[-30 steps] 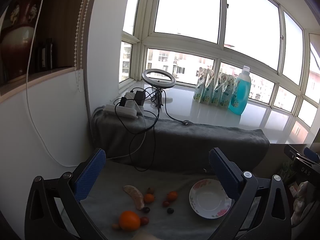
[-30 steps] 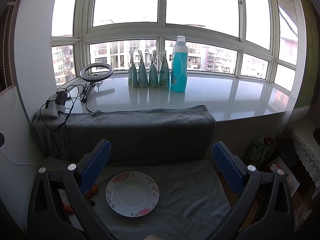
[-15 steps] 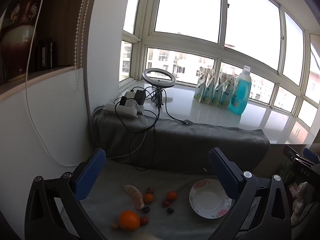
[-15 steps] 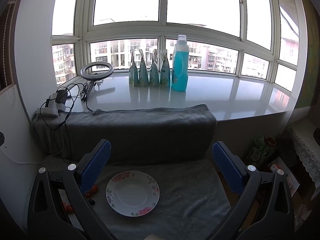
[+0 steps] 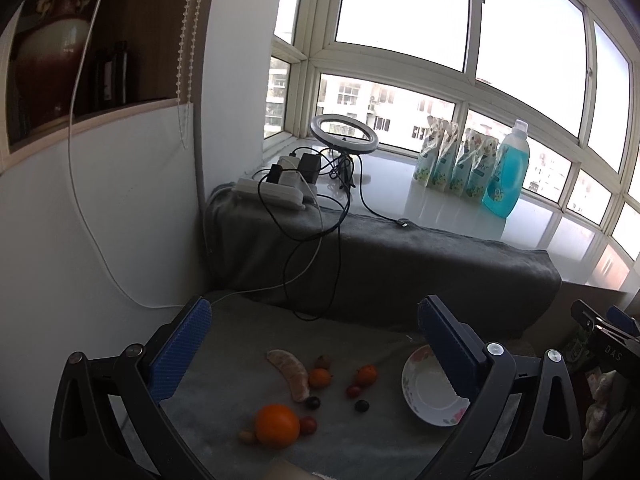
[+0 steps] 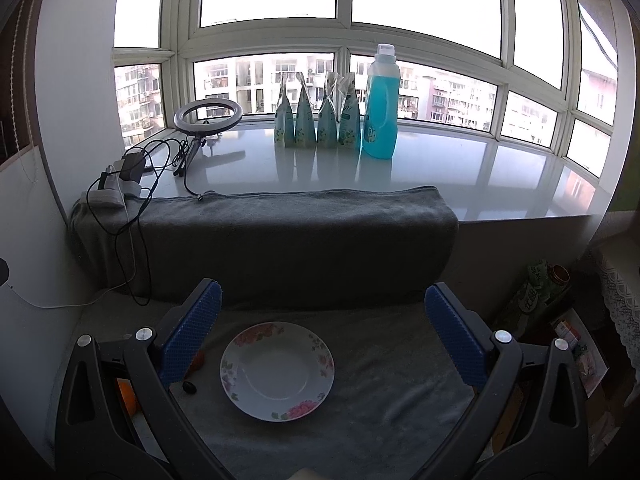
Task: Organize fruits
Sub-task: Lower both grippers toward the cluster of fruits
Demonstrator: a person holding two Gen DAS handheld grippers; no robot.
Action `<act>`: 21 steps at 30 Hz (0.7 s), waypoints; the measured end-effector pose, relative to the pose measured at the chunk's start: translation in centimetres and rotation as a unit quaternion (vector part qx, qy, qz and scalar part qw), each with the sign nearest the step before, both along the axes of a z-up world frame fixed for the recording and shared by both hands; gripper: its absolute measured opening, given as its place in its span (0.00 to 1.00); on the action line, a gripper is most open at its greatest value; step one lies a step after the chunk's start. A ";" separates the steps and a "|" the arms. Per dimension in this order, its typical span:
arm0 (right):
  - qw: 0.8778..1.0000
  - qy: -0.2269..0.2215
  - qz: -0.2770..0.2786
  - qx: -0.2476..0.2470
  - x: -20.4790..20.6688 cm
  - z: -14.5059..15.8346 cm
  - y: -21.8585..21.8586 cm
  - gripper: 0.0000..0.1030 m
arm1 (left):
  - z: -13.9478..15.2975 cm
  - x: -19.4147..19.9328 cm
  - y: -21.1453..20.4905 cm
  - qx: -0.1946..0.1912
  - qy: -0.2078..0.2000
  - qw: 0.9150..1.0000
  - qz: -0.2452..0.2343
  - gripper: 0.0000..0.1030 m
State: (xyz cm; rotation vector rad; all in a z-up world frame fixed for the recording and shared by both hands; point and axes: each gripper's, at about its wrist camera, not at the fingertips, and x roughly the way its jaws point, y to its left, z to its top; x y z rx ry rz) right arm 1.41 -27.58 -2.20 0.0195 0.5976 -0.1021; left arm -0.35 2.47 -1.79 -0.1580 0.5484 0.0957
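Fruit scattered on a grey cloth (image 5: 352,440) w/ a large round orange (image 5: 277,426) at the near edge, glossy and lit from the window. Just behind it lies a peeled citrus segment (image 5: 290,374), pale and curved, flanked by two small oranges (image 5: 319,377) (image 5: 366,375) and several dark red and near-black berries or cherry tomatoes (image 5: 354,391); exact kind too small to tell. To the right, apart from the fruit, sits a white plate (image 6: 277,371) w/ pink floral rim, nothing on it. Left gripper (image 5: 316,344) hangs above the fruit, blue-padded jaws spread wide, holding nothing. Right gripper (image 6: 320,336) hangs over the plate, jaws likewise wide apart. Behind: cloth-draped sill w/ ring light (image 6: 208,118), power strip (image 5: 272,194), blue detergent bottle (image 6: 381,106).
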 end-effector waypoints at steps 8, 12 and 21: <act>0.996 0.055 0.059 0.033 2.0 -2.9 2.0 1.00 | -2.9 0.2 3.3 -0.043 0.054 0.997 0.019 0.99; 0.990 0.086 0.095 0.054 3.2 -4.6 3.3 1.00 | -4.8 -0.1 4.6 -0.062 0.081 0.994 0.028 0.99; 0.957 0.190 0.187 0.115 6.6 -10.1 8.1 1.00 | -9.9 -1.2 7.4 -0.102 0.149 0.983 0.041 0.93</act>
